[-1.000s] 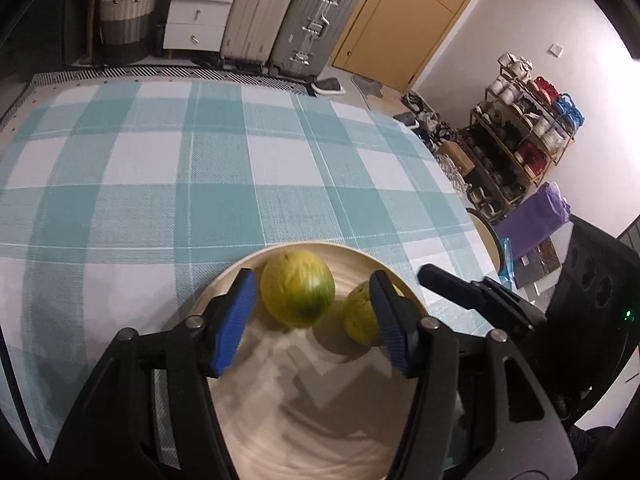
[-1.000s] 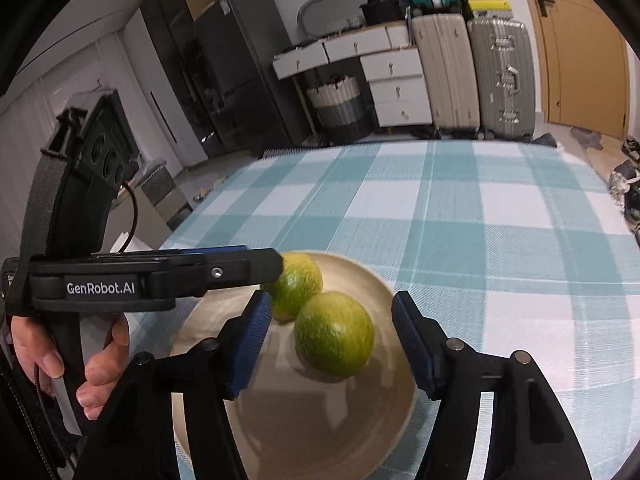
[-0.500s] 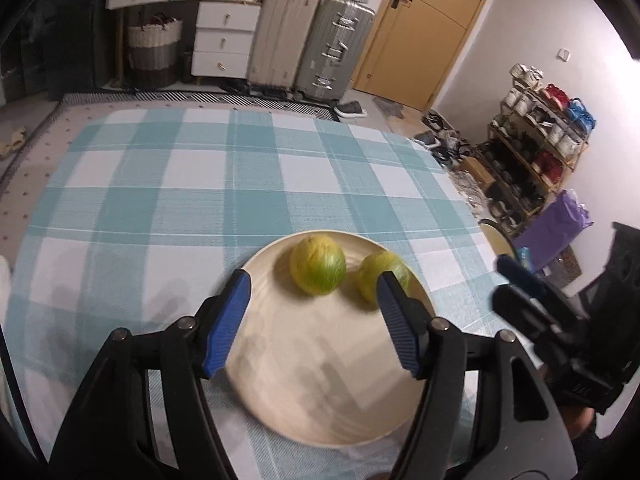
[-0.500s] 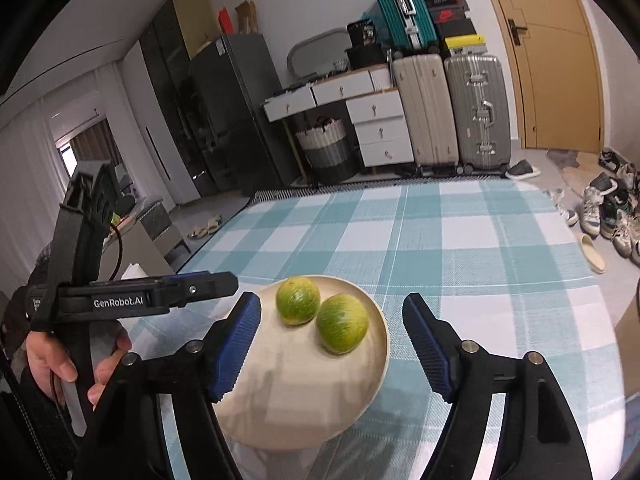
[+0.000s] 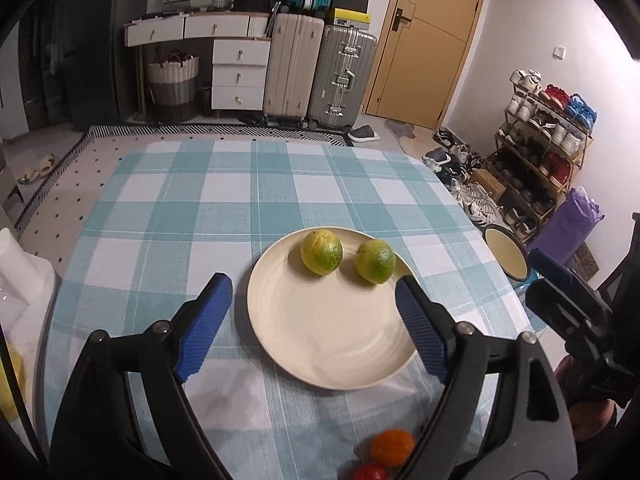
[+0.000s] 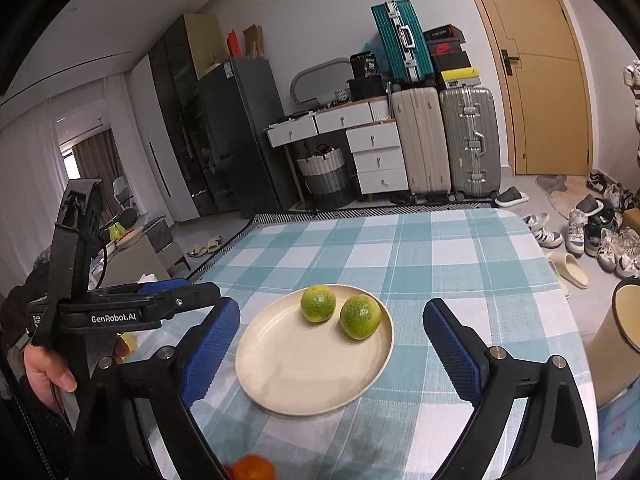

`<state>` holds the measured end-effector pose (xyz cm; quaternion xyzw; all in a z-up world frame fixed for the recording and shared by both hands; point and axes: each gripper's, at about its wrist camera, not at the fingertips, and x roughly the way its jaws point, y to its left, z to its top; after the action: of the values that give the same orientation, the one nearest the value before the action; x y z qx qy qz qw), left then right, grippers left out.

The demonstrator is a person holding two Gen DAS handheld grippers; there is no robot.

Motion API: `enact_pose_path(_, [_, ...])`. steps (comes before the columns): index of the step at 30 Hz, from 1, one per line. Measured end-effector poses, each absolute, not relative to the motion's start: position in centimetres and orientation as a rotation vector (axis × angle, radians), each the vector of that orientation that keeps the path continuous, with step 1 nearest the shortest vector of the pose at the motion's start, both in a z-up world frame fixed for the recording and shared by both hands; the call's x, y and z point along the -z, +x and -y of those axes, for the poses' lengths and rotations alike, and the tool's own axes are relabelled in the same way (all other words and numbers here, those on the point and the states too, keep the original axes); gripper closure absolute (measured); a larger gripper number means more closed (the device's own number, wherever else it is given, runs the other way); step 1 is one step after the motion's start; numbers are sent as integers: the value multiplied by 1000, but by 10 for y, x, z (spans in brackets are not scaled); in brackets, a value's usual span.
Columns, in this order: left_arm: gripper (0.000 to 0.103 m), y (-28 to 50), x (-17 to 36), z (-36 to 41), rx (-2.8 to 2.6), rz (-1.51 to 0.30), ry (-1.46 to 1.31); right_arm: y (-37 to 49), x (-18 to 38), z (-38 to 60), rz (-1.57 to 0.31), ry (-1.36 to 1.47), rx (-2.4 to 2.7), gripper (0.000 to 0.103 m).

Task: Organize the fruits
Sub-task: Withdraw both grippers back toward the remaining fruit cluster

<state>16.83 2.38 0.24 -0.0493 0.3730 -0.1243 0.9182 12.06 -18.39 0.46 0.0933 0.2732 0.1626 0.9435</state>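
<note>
The left claw (image 5: 310,322) is hanging wide apart and empty over the near part of the plate (image 5: 320,344), and the right claw (image 6: 332,354) is likewise spread and carrying nothing. Two green citrus fruits (image 5: 321,251) (image 5: 375,261) are sitting side by side at the plate's far edge. An orange fruit (image 5: 392,447) is lying on the table (image 5: 160,216), nearer in. These are probably firm, round and prone to rolling, so pinching across the widest middle looks safest.
</note>
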Motion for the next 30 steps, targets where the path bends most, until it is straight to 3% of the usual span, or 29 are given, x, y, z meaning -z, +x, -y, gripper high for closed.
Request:
enact_pose_path(8, [15,129,-12,-22,246,-750,-91,88,-17,180,-532,184,-337,1])
enact_pose_path(12, [1,108,-15,-24,235,-727,-96,73,-19,180,-521,188,-339,0])
enact_pose_path(30, [1,61,13,-36,240,-781,-117,29,-8,171,-527,135,-331,0])
